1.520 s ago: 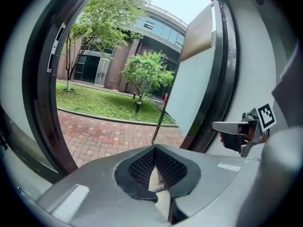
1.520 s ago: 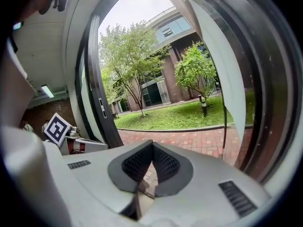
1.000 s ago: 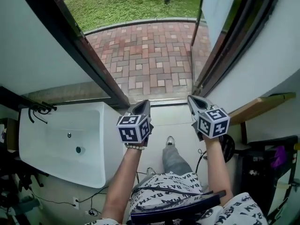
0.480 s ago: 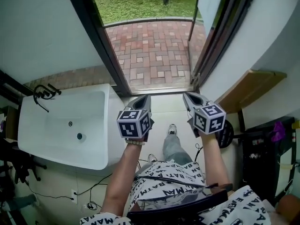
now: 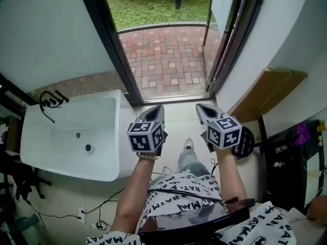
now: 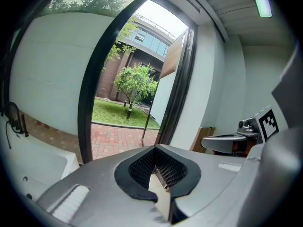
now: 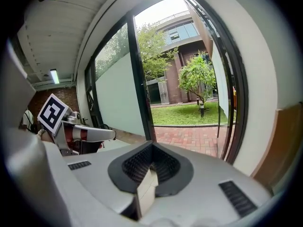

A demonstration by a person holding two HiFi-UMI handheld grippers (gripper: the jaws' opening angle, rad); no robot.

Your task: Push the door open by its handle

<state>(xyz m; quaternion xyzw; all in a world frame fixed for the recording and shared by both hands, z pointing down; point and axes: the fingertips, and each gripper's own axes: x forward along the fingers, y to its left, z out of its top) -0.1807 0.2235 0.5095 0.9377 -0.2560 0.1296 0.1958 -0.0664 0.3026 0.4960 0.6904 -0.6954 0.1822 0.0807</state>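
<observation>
Facing the doorway from inside, the person holds both tools out level and side by side, short of the threshold. The left gripper (image 5: 156,112) has its jaws pressed together with nothing between them, and the right gripper (image 5: 201,109) is the same: pads meeting, empty.

The door (image 5: 225,3) is at the far right. It already stands swung outward over the brick paving (image 5: 163,60), well apart from both grippers. Its handle cannot be picked out with any certainty in these views, and that is the first risk. A push aimed by guesswork could land on the pane or the door's edge rather than on the handle.

A second risk is the contact itself. Closed, tapered tips give a narrow point to push with, so they could skid off a rounded handle and let the door drift back.

Reaching the door means stepping forward and to the right through the opening. The dark frame post (image 5: 240,45) is near the right gripper's likely path and could catch the marker cube. On the left, the corner of the white sink (image 5: 120,117) is just beside the left forearm — a sideways swing there would knock it. Cables trail on the floor (image 5: 173,129) near the feet, and they could snag a step.
</observation>
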